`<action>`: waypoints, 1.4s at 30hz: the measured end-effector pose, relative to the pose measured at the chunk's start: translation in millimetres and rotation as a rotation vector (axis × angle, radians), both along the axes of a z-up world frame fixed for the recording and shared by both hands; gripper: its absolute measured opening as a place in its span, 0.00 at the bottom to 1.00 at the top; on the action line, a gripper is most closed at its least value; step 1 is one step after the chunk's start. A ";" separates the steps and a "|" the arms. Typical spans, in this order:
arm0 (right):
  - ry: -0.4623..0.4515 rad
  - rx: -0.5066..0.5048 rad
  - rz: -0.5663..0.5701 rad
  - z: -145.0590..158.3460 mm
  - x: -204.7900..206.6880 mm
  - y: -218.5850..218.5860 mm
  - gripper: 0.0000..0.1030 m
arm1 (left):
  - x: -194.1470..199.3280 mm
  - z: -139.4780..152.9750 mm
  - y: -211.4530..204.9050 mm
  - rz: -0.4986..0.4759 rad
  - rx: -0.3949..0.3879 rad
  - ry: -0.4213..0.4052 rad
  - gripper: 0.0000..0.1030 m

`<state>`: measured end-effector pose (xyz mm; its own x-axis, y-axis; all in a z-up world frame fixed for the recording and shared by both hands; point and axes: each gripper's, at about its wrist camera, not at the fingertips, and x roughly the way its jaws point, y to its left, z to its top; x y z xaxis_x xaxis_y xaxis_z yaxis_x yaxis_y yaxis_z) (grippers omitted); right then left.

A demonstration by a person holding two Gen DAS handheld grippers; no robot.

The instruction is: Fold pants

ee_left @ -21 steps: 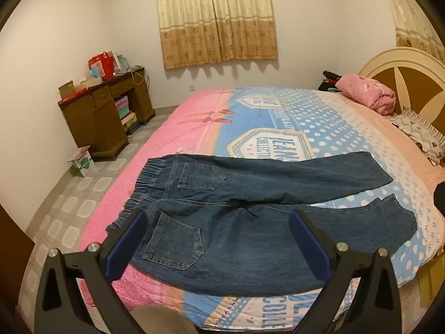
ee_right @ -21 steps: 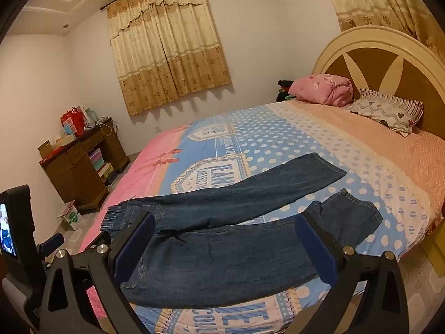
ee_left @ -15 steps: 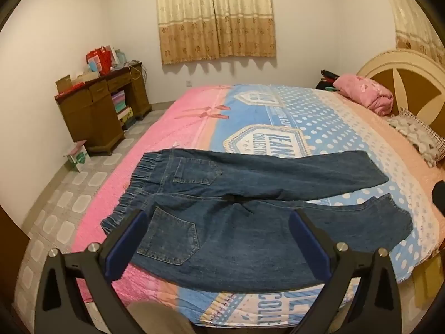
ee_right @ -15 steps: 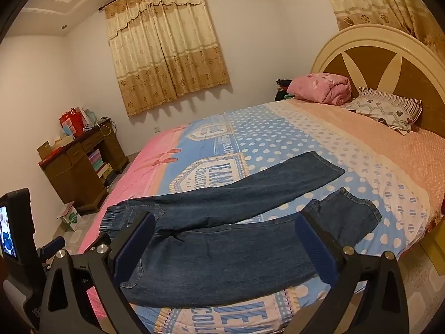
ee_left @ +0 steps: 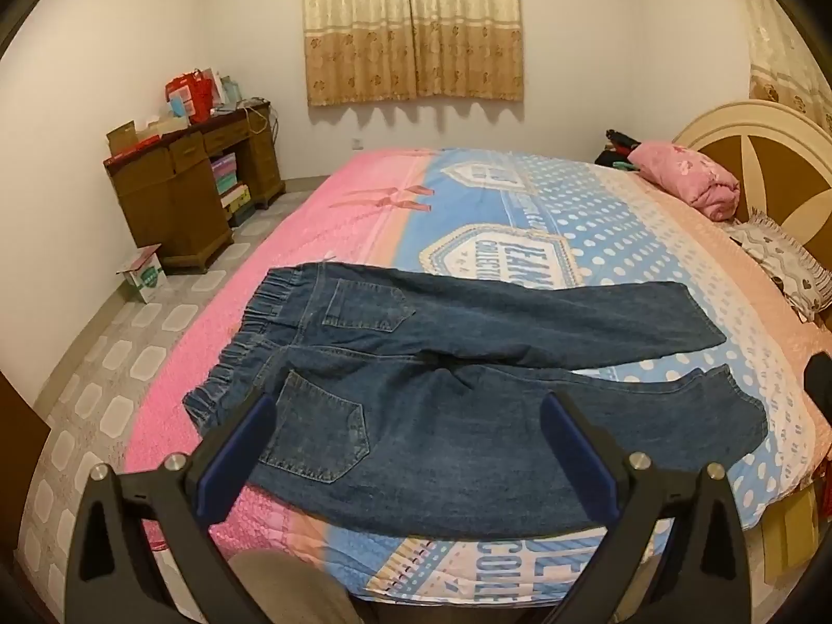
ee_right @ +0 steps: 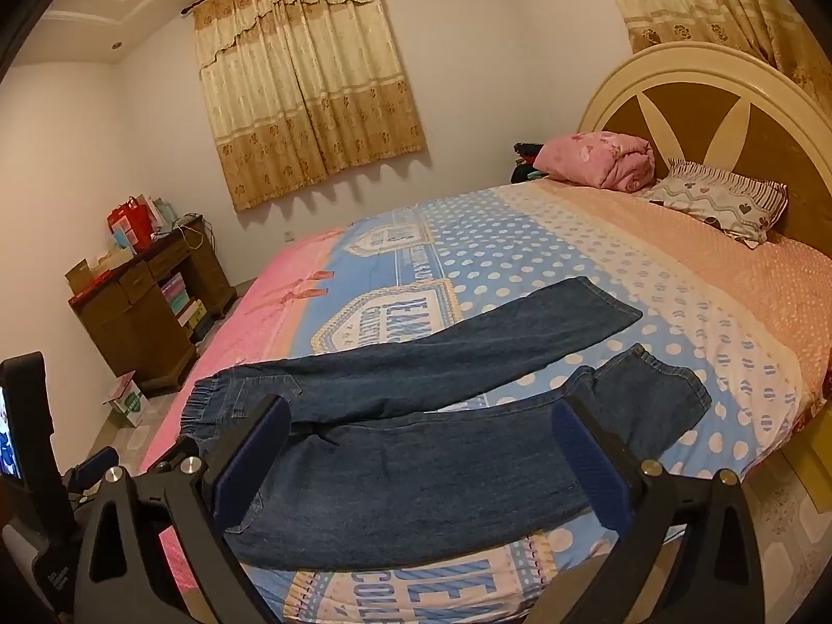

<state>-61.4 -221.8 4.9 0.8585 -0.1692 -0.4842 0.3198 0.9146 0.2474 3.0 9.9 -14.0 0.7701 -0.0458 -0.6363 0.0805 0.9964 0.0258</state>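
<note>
Dark blue jeans lie flat on the bed, back pockets up, elastic waistband at the left and both legs spread apart toward the right. In the right wrist view the same jeans stretch across the bed's near edge. My left gripper hangs open above the seat and near leg, apart from the cloth. My right gripper is also open, wide, above the near leg, with nothing between its blue pads.
The bed has a pink and blue dotted cover. A rolled pink quilt and a pillow lie by the headboard. A brown desk and a small box stand on the tiled floor at left. The left device's phone screen shows at far left.
Both views have crept slightly toward the bed, and the left view tilted a little lower over the jeans. The jeans have not moved and both grippers stay open.
</note>
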 end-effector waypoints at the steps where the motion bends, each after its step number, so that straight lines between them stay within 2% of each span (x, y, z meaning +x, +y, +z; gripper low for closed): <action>1: 0.000 0.002 0.001 -0.5 -0.1 -0.4 0.98 | -0.4 1.1 -0.7 0.001 0.000 0.001 1.00; 42: 0.020 -0.001 0.001 -5.9 6.2 0.0 0.98 | 0.9 -6.7 5.7 0.017 0.003 0.016 1.00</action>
